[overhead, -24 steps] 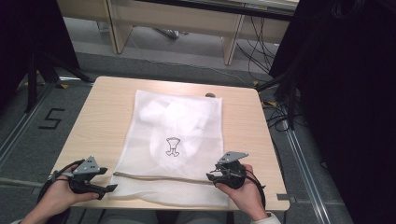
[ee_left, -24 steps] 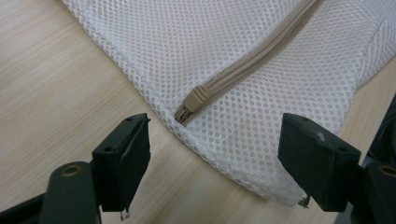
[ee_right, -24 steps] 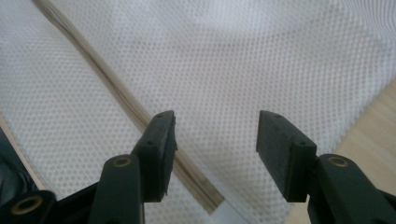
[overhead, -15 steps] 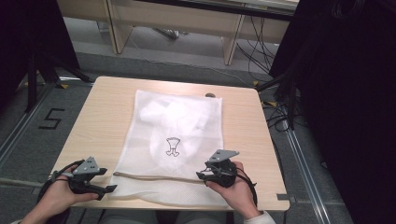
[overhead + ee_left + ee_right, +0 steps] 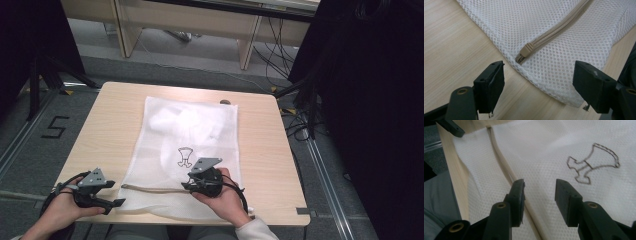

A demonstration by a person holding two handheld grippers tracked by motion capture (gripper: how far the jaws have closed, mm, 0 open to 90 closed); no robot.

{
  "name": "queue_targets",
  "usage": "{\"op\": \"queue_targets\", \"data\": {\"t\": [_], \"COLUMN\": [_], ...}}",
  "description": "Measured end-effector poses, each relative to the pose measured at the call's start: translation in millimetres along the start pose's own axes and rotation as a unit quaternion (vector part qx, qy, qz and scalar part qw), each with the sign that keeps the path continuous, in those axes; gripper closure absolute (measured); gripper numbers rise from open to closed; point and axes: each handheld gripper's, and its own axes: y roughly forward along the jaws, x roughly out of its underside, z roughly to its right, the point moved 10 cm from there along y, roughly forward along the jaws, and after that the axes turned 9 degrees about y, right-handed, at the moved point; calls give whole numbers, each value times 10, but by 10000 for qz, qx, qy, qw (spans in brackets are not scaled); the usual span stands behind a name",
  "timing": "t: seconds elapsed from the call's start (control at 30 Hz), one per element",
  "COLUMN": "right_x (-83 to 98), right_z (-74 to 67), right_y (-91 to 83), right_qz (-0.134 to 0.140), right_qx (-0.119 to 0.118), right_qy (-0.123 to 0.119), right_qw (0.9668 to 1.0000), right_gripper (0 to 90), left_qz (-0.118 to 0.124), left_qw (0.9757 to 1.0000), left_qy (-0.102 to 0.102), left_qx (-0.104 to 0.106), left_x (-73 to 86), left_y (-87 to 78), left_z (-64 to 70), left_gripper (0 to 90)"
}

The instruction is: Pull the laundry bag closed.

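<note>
A white mesh laundry bag (image 5: 190, 130) lies flat on the wooden table (image 5: 270, 150), with a dark printed emblem (image 5: 185, 156) at its middle. A beige zipper (image 5: 152, 188) runs along the bag's near end. My left gripper (image 5: 114, 193) rests at the bag's near left corner, open, with the zipper's end piece (image 5: 526, 49) just beyond its jaws. My right gripper (image 5: 187, 182) sits on the bag near the zipper's right part. It is open with nothing between its fingers, and the zipper (image 5: 499, 152) passes under its left jaw. The emblem (image 5: 594, 162) lies ahead to its right.
The table's near edge (image 5: 210, 222) is close under both hands. A small dark object (image 5: 225, 102) lies at the bag's far edge. Around the table are grey floor with a "5" marking (image 5: 55, 127), cables (image 5: 300, 125) and a black curtain (image 5: 380, 100) on the right.
My right gripper has moved left along the zipper, from the bag's right edge to about its middle. The left gripper has stayed in place.
</note>
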Motion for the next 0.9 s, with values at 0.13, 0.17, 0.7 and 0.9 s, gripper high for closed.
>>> {"op": "queue_targets", "data": {"t": [0.13,0.17,0.7,0.9], "right_x": [-105,-136,-414,-497], "right_z": [-97,-134,-428,-565], "right_y": [110,146,502,655], "right_qz": [48,53,-11,-67], "right_qx": [-98,-153,-476,-601], "right_qy": [-201,-294,-413,-521], "right_qw": [9997,9994,9980,9968], "right_gripper": [620,624,633,659], "left_qz": [4,4,28,18], "left_qw": [10000,10000,9999,9999], "left_qy": [-16,-28,-125,-130], "left_qx": [10,14,18,41], "left_x": [0,1,2,6], "left_y": [-1,-1,-4,-3], "left_z": [4,5,-6,-2], "left_gripper": [246,246,253,253]}}
